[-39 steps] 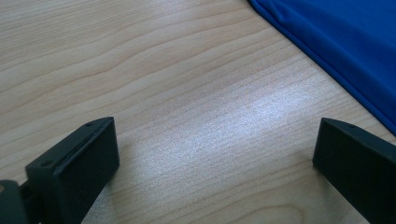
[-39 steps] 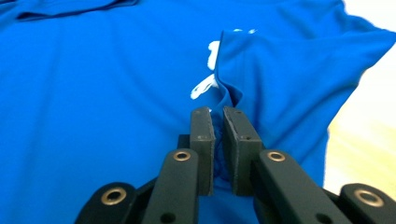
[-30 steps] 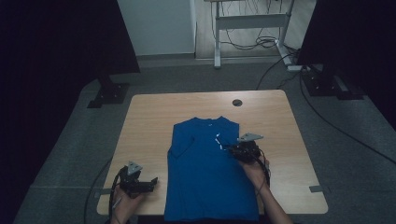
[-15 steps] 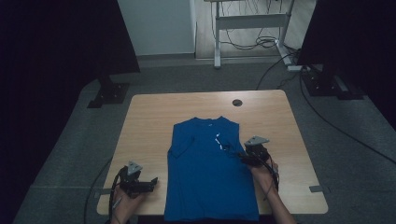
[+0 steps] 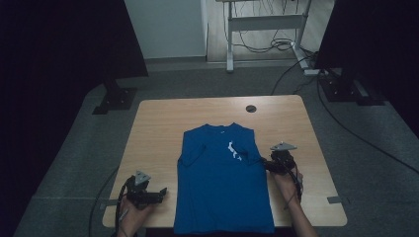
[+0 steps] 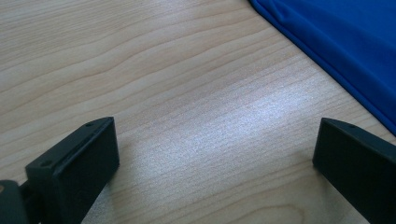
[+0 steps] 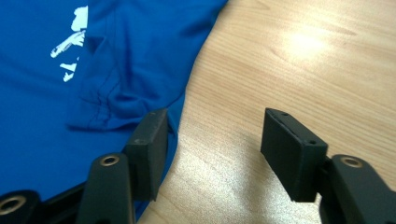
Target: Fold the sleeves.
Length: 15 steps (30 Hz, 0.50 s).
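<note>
Nearest the camera in the high view, the left hand-held gripper [image 5: 160, 192] sits at the front-left corner of the table [image 5: 158, 128], just off the left side of the blue t-shirt [image 5: 222, 187]. In its own view the jaws are spread wide with nothing but bare wood between them, and the shirt's edge [image 6: 336, 46] is just off to the upper right, not touched.

The right hand-held gripper [image 5: 267, 165] is up at the shirt's right edge, about where the sleeve has been folded in. Its jaws have just been opening and stand roughly halfway apart now. In the right gripper view there's only table between them; one jaw sits right at the edge of the fabric [image 7: 116, 93], over it or just touching it, but nothing is pinched.

The shirt itself lies flat down the middle of the table, collar at the far end, hem hanging a little off the near edge. Both sleeves look tucked inward, so I'd guess this is mid-fold.

Handling-wise: thin, light, floppy knit. It'll drape and bunch rather than hold any shape, and it probably slides easily on that smooth wood. I'd grab it at a seam or hem edge, pinching both layers at a corner, since a mid-panel grab would just pull up a wrinkle.

There's a white print [image 5: 233, 152] on the chest, but it's broken blotchy shapes, and I can't read any word or brand from it.

Further back on the table is a round cable grommet [image 5: 251, 108].
</note>
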Each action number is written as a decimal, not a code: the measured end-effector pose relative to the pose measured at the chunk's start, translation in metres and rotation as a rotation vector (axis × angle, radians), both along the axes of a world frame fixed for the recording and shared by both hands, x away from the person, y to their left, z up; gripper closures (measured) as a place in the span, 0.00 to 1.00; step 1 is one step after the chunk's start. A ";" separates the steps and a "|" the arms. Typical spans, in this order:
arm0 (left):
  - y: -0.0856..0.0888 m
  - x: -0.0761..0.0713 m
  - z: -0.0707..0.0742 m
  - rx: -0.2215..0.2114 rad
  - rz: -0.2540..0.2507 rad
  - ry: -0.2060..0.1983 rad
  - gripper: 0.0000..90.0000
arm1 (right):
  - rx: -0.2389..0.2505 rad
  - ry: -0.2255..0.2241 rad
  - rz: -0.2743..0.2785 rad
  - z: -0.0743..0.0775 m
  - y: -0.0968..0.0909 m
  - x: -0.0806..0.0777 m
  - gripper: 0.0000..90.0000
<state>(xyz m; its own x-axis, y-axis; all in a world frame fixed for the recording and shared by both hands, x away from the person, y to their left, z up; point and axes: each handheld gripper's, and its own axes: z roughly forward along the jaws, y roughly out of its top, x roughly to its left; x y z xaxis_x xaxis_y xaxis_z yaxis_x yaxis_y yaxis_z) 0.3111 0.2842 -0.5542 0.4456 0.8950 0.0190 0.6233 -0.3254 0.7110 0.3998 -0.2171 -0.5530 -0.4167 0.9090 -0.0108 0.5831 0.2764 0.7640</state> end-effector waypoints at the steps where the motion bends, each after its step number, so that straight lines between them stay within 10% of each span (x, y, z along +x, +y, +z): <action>1: 0.000 0.000 0.000 0.000 0.000 0.000 0.01 | 0.006 -0.006 0.001 0.001 0.001 -0.001 0.43; 15: -0.001 -0.001 0.000 0.000 -0.007 -0.002 0.01 | 0.011 -0.018 0.073 0.008 0.009 -0.003 0.12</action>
<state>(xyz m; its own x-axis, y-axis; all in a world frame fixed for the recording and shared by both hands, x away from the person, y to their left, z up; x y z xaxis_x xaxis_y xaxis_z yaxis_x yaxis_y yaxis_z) 0.3102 0.2835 -0.5540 0.4518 0.8919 0.0199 0.6196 -0.3298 0.7122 0.3969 -0.2083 -0.5451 -0.4813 0.8765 -0.0086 0.5482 0.3087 0.7773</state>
